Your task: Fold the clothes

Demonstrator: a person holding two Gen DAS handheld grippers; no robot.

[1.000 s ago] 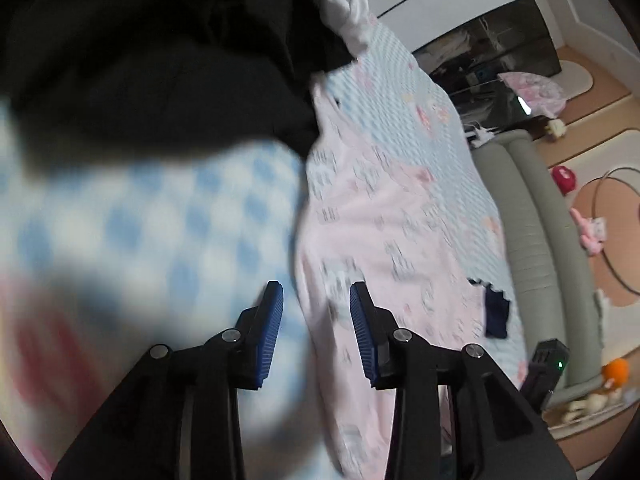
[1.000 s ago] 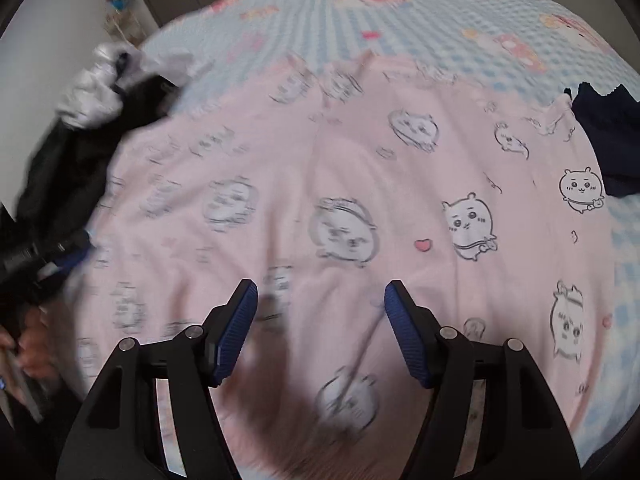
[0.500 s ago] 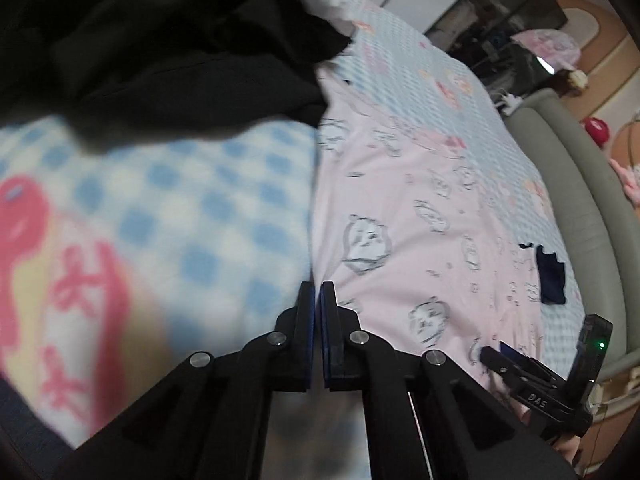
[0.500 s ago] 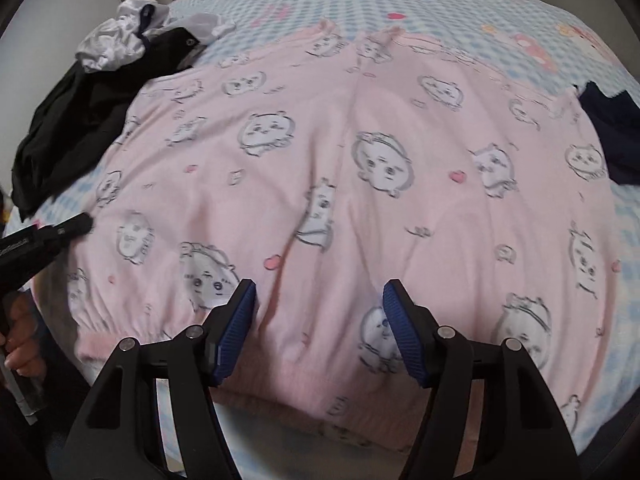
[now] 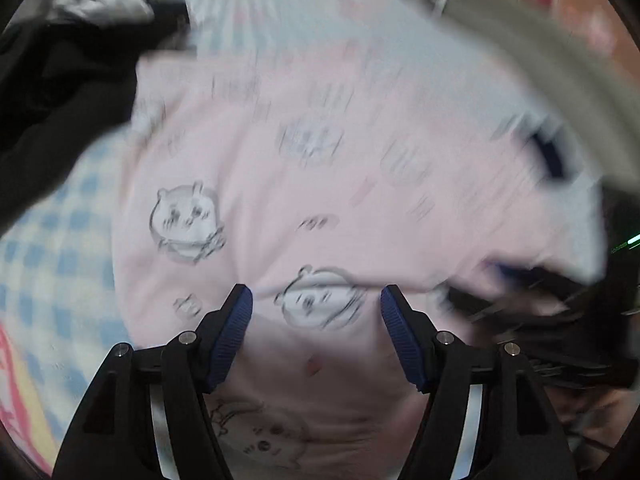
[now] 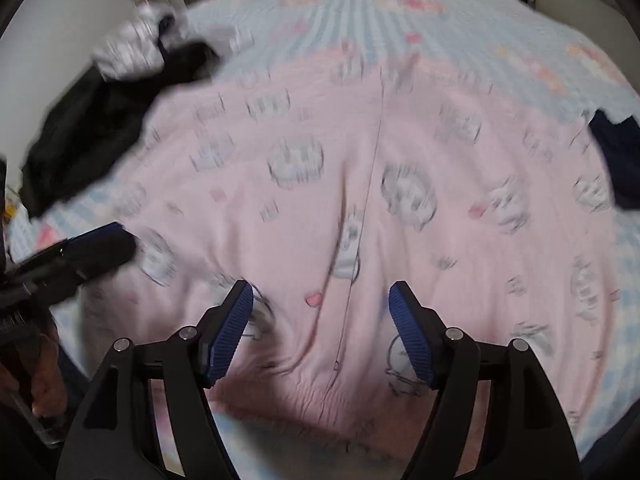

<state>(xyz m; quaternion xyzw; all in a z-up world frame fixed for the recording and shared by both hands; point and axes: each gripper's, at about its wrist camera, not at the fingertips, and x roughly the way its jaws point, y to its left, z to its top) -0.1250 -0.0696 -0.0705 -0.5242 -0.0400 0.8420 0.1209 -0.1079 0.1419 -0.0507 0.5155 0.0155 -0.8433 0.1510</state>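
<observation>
My left hand-held gripper (image 5: pixel 316 308) hangs over the pink garment (image 5: pixel 320 184) with its jaws spread wide and nothing between them. My right hand-held gripper (image 6: pixel 321 306) is just as wide apart and empty, above the same pink garment (image 6: pixel 360 200), which lies spread across the bed (image 6: pixel 440 20) and reaches its near edge. Both views are smeared by motion, so I can make out only a few of the printed cartoon faces and cannot tell whether it is a top or trousers. A seam runs down its middle in the right view. A black pile of clothes (image 6: pixel 92 132) with something pale on top sits by the bed's left edge, its shape unclear. A dark blue cloth (image 6: pixel 618 160) at the right edge is cut off by the lens rim. My other gripper shows only partly at lower left there.
</observation>
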